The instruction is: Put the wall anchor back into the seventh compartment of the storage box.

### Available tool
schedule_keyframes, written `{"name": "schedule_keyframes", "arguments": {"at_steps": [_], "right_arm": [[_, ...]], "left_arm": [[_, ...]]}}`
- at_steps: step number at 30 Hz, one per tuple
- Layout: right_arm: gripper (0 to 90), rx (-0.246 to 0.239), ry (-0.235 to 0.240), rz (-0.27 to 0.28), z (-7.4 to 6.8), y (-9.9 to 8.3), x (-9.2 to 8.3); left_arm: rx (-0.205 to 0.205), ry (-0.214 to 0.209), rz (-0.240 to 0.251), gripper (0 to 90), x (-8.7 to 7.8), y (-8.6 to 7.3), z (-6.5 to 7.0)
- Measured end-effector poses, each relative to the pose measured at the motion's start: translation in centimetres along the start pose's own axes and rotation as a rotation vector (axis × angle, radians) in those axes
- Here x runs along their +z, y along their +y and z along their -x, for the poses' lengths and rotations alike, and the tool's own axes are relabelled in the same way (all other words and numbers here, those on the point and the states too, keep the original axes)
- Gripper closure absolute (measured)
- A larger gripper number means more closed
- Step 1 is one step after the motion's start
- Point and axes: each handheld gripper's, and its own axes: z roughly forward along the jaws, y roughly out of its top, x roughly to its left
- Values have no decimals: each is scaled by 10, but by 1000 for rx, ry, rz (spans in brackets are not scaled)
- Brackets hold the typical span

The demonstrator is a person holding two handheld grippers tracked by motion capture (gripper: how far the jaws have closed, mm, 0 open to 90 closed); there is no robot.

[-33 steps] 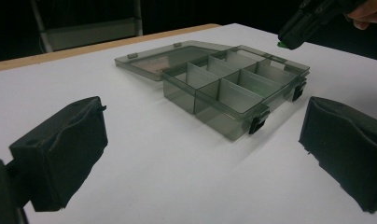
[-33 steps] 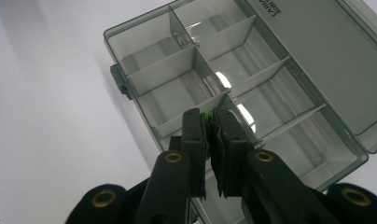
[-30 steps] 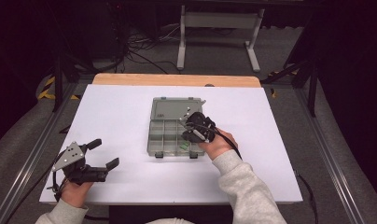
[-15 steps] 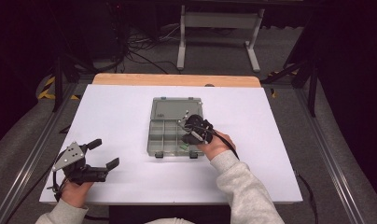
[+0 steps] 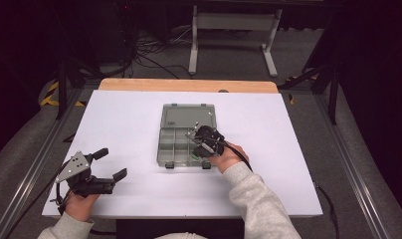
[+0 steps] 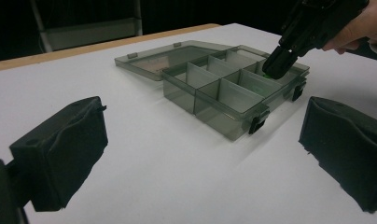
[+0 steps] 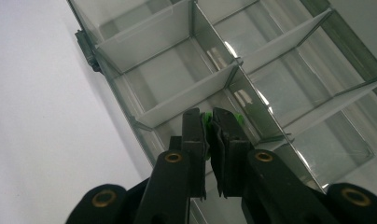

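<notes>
A clear grey compartment box lies open near the middle of the white table, its lid folded flat on the far side and its two dark latches facing the person. The right gripper points down into the box's near right compartment, its jaws pinched almost together on a small bright green object, which shows as a thin strip between the pads and again at the tip in the left gripper view; what the green piece is cannot be told. The left gripper rests well apart at the table's near left corner, its jaws spread wide and holding nothing, pointed toward the box.
</notes>
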Motion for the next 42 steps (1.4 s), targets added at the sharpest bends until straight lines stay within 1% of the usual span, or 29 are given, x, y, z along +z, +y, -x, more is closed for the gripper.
{"name": "schedule_keyframes", "arguments": {"at_steps": [14, 21, 24, 25, 27, 29, 31, 35, 37, 39, 41, 42], "right_arm": [[839, -6, 19, -37, -2, -1, 12], [839, -7, 26, -47, -2, -1, 14], [832, -7, 25, -41, -2, -1, 13], [813, -13, 25, -41, -1, -1, 12], [769, 0, 20, -29, -1, -2, 11], [755, -1, 24, -26, -1, -2, 9], [726, -1, 18, -17, -1, -2, 7], [658, -1, 12, 18, -3, -2, -2], [605, 1, 7, 45, -5, -2, -9], [529, -5, -4, 86, -7, -3, -17], [429, 2, -28, 126, -9, -6, -26], [404, 4, -35, 148, -10, -8, -31]], "left_arm": [[0, -3, -3, 15, 0, 0, 0], [0, -3, -3, 15, 0, 0, 0], [0, -1, 0, 15, 0, 0, 0], [0, -1, 0, 15, 0, 0, 0], [3, -3, -1, 15, 0, 0, 0], [3, -5, -2, 14, 1, 0, 0], [1, -4, -2, 15, 1, 0, 0], [2, -4, -4, 14, 1, 0, 0], [2, -3, -3, 15, 1, 0, 0], [1, -3, -2, 15, 1, 0, 0], [3, -4, -2, 14, 0, 0, -1], [0, -2, -2, 15, 0, 0, 0]]}}
